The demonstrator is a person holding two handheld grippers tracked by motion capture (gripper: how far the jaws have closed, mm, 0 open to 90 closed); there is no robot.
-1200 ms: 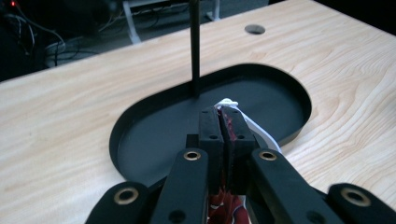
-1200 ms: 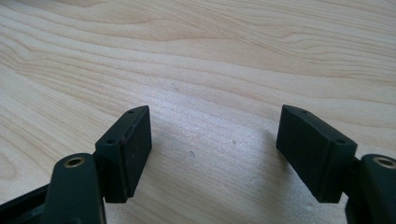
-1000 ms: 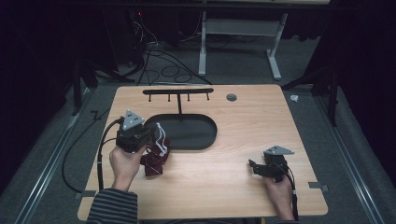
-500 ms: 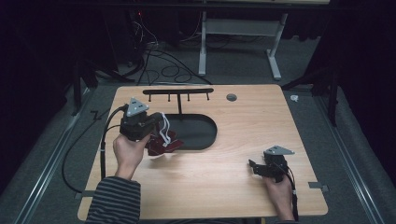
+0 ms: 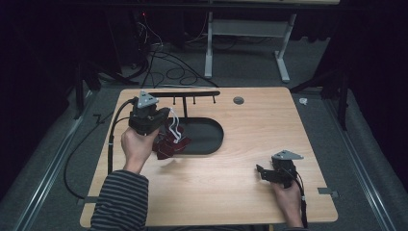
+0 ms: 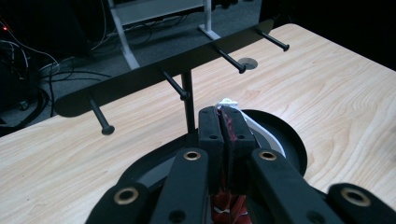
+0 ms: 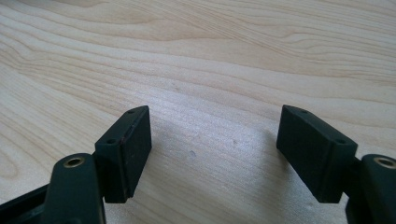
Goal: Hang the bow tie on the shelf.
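Since the earlier frames the left gripper (image 5: 161, 126) has travelled away from the person and a little upward, carrying its load from the near-left part of the table (image 5: 250, 183) up over the left end of the black oval base (image 5: 207, 137), while the right gripper (image 5: 263, 172) has kept its place near the table's front right. The left gripper's two black jaws are pressed together on a dark red item with white cords (image 5: 171, 142), which hangs below and just to the right of the jaws in the high view; in the left gripper view a thin strip of the red material (image 6: 228, 128) shows pinched between the pads, with a bit of white peeking out just beyond the tips. Directly ahead of those jaws stands the thin upright post of the black peg rack (image 6: 187, 70), its crossbar running above and beyond the jaw tips, one peg just left of them and others off to the right. The right gripper rests low over bare wood, well apart from the left one, its jaws spread wide with nothing between them (image 7: 215, 149).
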